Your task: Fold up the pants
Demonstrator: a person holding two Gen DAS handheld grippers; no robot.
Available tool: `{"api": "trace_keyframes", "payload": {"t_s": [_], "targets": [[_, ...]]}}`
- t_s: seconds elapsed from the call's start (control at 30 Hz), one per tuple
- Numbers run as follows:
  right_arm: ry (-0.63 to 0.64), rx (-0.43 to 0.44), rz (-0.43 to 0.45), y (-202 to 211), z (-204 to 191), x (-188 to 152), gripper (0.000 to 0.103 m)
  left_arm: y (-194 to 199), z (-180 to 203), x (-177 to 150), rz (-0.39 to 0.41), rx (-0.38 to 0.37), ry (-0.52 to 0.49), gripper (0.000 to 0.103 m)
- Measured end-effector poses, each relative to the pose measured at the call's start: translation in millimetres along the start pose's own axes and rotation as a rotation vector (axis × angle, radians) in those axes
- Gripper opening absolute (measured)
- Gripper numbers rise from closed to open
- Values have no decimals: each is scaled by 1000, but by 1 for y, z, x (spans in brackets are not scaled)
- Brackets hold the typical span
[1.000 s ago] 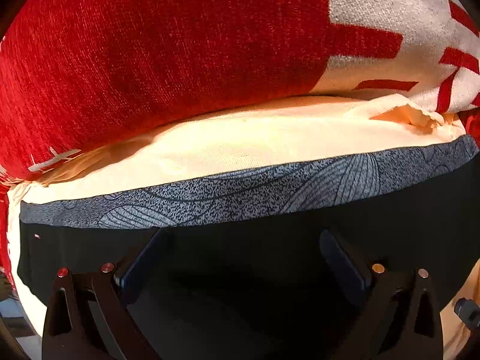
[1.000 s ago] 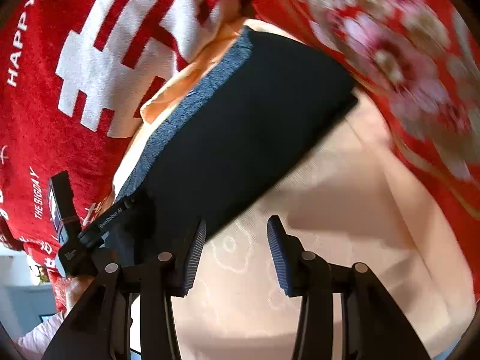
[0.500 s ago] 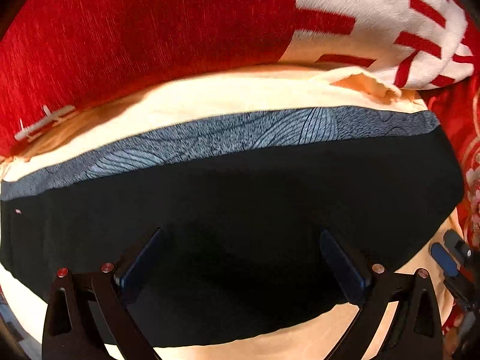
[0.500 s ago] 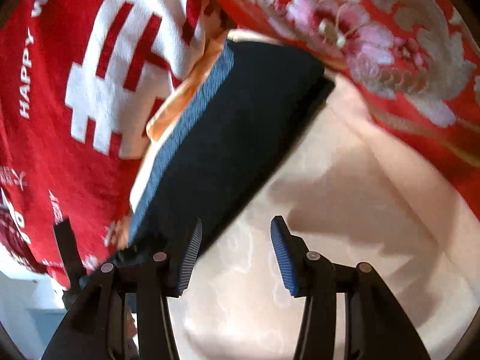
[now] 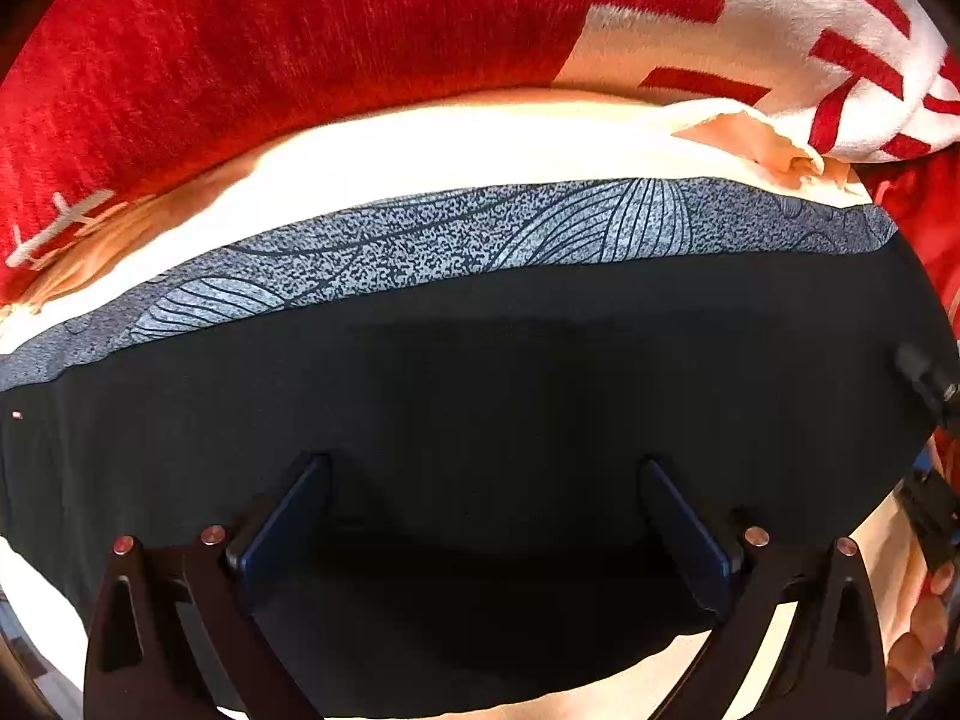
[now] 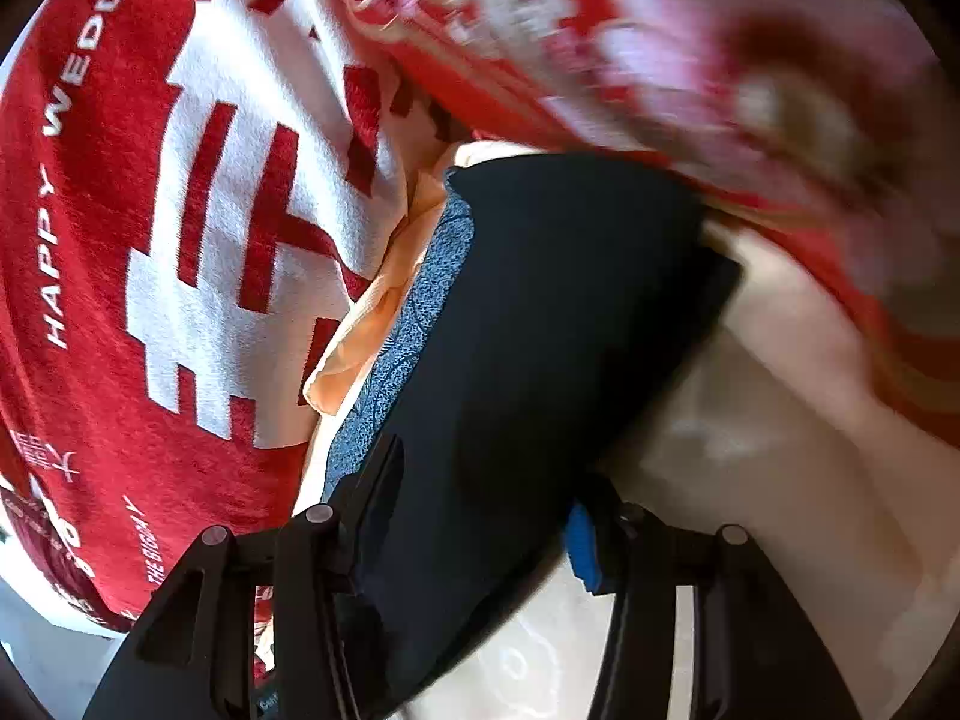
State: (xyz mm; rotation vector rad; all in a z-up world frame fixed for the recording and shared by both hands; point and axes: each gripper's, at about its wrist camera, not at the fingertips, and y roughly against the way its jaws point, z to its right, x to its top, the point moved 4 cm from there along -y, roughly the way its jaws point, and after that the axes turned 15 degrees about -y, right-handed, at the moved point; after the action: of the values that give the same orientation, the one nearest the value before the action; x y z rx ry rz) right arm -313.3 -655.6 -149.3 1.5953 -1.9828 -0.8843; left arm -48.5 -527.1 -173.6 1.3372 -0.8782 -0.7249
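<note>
The black pants (image 5: 510, 396) lie folded flat on a cream bed sheet (image 5: 456, 162), with a grey leaf-patterned band (image 5: 456, 240) along their far edge. My left gripper (image 5: 480, 480) is open just above the pants' near half, nothing between its fingers. In the right wrist view the pants (image 6: 540, 330) run from the middle to the bottom. My right gripper (image 6: 480, 486) is open with its jaws either side of the pants' near end; I cannot tell if the pads touch the cloth. The right gripper also shows in the left wrist view (image 5: 927, 384), at the pants' right end.
A red blanket with white characters (image 5: 300, 42) is bunched beyond the pants, also in the right wrist view (image 6: 180, 240). A red floral quilt (image 6: 750, 90) lies to the right, blurred. A wrinkled peach cloth edge (image 6: 372, 324) sits beside the patterned band.
My left gripper has pulled back, so more of the pants shows. My right gripper has swung over the pants' end and its jaws have opened wider, now straddling the cloth.
</note>
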Motion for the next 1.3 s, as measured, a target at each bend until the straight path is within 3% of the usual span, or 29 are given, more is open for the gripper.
{"api": "trace_keyframes", "payload": {"t_s": [0.03,0.07,0.1,0.2,0.33,0.4,0.6,0.73,0.9,1.13,1.23,1.3], "targets": [[-1,-17,-2,1,-1,1,26,1,0,3,-11,-8,1,100],[7,-34,-8,5,-2,3,16,8,1,4,1,-5,3,93],[20,-17,-25,9,-7,3,15,15,2,7,23,0,-7,83],[115,13,-38,23,-30,-3,15,33,16,14,104,26,-73,83],[272,21,-28,35,-63,-17,15,3,50,8,58,36,-115,84],[333,1,-51,33,-74,-29,15,4,58,6,120,70,-144,84],[498,-56,-21,35,-105,-53,15,7,47,-4,125,-21,-136,85],[599,-86,4,37,-123,-70,15,19,9,-18,148,-82,-80,85],[772,-139,40,37,-148,-114,15,41,-57,-40,188,-68,-27,85],[1025,-229,74,7,-174,-206,15,57,-172,-95,173,37,69,85],[1121,-267,49,-19,-175,-257,16,57,-231,-121,155,86,125,85],[1215,-341,15,-52,-166,-296,18,55,-259,-135,133,110,157,85]]}}
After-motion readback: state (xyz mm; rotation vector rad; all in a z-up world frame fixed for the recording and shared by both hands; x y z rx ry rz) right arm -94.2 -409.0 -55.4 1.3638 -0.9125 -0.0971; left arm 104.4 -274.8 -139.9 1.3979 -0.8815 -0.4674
